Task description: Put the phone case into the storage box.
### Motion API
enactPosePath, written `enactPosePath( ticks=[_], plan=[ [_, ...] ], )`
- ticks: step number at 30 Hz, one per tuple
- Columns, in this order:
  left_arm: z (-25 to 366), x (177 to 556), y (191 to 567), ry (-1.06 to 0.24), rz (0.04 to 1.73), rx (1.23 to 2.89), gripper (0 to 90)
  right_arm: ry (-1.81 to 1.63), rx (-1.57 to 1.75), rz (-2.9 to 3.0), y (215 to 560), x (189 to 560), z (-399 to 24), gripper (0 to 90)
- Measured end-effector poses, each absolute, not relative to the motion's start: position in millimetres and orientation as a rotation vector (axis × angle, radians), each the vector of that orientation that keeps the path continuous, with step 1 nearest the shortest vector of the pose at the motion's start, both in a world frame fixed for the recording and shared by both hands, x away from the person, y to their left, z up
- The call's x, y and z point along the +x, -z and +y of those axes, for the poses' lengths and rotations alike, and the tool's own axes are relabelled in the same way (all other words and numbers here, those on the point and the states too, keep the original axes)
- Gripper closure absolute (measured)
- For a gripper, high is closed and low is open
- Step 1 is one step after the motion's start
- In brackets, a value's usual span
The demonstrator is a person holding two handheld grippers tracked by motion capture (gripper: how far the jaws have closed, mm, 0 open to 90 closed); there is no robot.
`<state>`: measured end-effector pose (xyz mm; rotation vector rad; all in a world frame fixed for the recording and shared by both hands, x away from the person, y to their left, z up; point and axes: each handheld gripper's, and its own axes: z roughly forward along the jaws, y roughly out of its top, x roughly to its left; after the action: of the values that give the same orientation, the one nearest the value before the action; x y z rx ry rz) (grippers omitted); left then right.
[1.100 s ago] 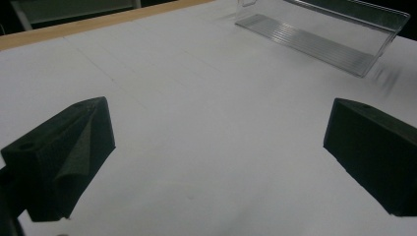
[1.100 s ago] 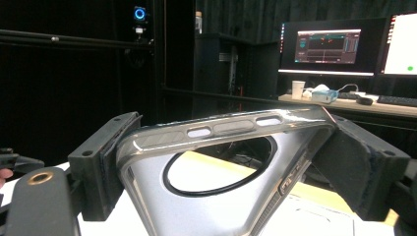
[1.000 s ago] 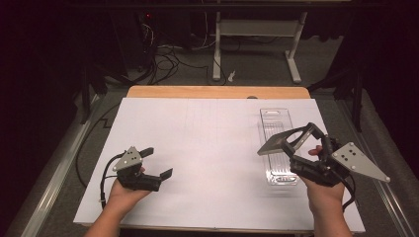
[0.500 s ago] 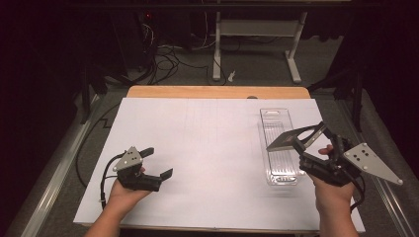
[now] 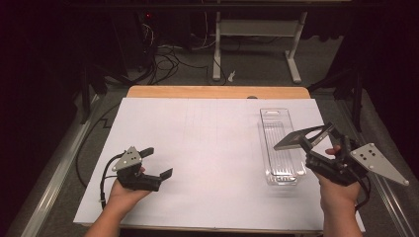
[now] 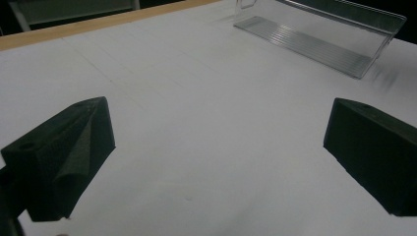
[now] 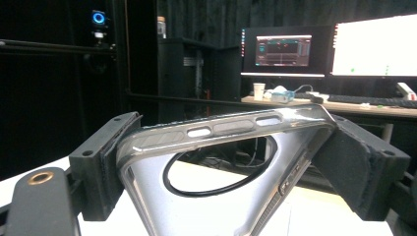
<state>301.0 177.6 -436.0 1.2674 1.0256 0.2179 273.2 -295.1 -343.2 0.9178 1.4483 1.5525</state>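
Observation:
A translucent grey phone case (image 5: 295, 139) with a round ring on its back hangs tilted above the near end of a clear plastic tray (image 5: 281, 165). My right gripper (image 5: 323, 139) is shut on the case. In the right gripper view its pads clamp the case (image 7: 157, 201) by its two long edges, and the right gripper (image 7: 226, 162) points level into the room. My left gripper (image 5: 158, 163) rests at the near left of the white table sheet, open, with nothing between its jaws. The left gripper (image 6: 216, 152) faces bare sheet in its own view, with the tray (image 6: 319, 34) far off.
The white sheet (image 5: 212, 143) covers the table, with a wooden strip (image 5: 217, 92) along the far edge. Metal rails (image 5: 54, 173) run down both sides. Cables and a desk frame (image 5: 254, 29) lie on the dark floor beyond. Lit monitors (image 7: 282, 51) stand behind.
My right hand has drifted slightly to the right with the phone case still gripped. The left hand and the tray have not moved.

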Motion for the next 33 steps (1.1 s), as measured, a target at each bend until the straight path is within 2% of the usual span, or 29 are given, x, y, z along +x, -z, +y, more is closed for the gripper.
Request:
enactPosePath(
  ticks=[17,33],
  plan=[
    [178,300,435,-0.220,1.026,1.256,0.2,-1.507,0.924,1.429,343,273,-301,15.0],
    [178,300,435,-0.208,1.010,1.262,0.2,-1.437,0.962,1.437,343,295,-274,15.0]
  ],
)
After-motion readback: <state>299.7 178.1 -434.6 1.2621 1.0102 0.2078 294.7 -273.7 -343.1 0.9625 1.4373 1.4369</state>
